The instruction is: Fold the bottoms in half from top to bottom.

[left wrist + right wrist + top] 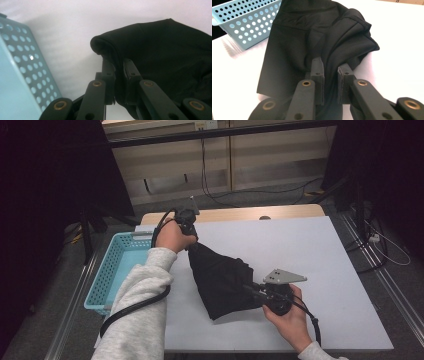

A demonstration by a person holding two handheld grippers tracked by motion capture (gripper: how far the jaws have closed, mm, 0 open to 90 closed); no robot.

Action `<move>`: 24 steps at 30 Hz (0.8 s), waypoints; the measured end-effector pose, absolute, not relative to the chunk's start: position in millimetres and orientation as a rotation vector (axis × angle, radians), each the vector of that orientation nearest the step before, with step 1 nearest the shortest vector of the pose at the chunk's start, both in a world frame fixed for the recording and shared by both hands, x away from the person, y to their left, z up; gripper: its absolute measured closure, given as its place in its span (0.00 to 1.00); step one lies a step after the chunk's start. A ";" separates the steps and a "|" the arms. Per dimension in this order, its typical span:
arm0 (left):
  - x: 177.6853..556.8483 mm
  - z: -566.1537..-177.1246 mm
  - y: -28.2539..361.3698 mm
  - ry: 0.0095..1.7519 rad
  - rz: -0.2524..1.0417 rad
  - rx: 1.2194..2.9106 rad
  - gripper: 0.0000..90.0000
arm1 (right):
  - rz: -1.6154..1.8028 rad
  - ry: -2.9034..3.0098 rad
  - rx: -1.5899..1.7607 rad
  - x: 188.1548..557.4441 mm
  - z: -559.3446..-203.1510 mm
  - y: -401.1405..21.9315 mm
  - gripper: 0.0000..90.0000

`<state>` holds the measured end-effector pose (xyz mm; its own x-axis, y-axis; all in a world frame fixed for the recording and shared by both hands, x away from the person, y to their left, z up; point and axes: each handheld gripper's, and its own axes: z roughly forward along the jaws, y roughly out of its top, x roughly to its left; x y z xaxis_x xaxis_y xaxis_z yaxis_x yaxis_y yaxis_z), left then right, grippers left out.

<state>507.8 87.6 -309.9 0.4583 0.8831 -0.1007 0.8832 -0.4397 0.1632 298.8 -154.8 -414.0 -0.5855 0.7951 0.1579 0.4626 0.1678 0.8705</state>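
High view: a person's two forearms come in from the bottom of the frame over a white table, each hand carrying a gripper. The left gripper sits left of centre, pinching the top corner of a black cloth, which hangs and spreads from there down toward the lower middle of the frame. The right gripper, lower and right of centre, bites the cloth's right edge, with its grey plate on top and a cable trailing toward the bottom edge. A blue basket stands at the table's left edge, just beside the grey sleeve. In the left gripper view, the jaws are clamped on a rolled hem of the cloth, which fills the right half of the frame; the basket's perforated wall is at the left. In the right gripper view, the jaws stand close together with a fold of cloth gripped between them; the cloth bunches up the centre of the frame, and the basket is in the upper left corner.
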 end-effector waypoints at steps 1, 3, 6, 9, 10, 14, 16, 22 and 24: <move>507.9 -308.7 88.6 1.543 0.006 2.518 0.91 | 1.390 2.119 1.195 299.0 -413.8 -153.8 0.88; 507.5 -307.3 89.6 1.553 0.017 2.535 0.91 | 1.396 2.115 1.189 299.1 -413.3 -151.8 0.88; 507.9 -302.5 93.0 1.552 -0.003 2.541 0.91 | 1.406 2.119 1.174 298.3 -411.6 -147.8 0.88; 507.5 -298.2 94.5 1.563 0.015 2.542 0.91 | 1.416 2.118 1.158 297.8 -410.1 -143.4 0.88; 507.5 -296.9 95.0 1.561 0.014 2.544 0.91 | 1.417 2.121 1.159 297.9 -409.8 -142.5 0.88; 507.5 -292.3 97.5 1.560 0.015 2.545 0.91 | 1.427 2.117 1.152 298.8 -408.5 -139.3 0.88; 507.9 -289.9 99.3 1.561 0.019 2.536 0.91 | 1.430 2.116 1.152 299.5 -407.5 -138.2 0.88; 509.8 -282.3 104.3 1.568 0.019 2.541 0.91 | 1.455 2.112 1.151 301.2 -405.1 -134.3 0.88; 510.4 -280.7 105.3 1.576 0.022 2.536 0.91 | 1.455 2.110 1.144 301.5 -403.9 -132.4 0.88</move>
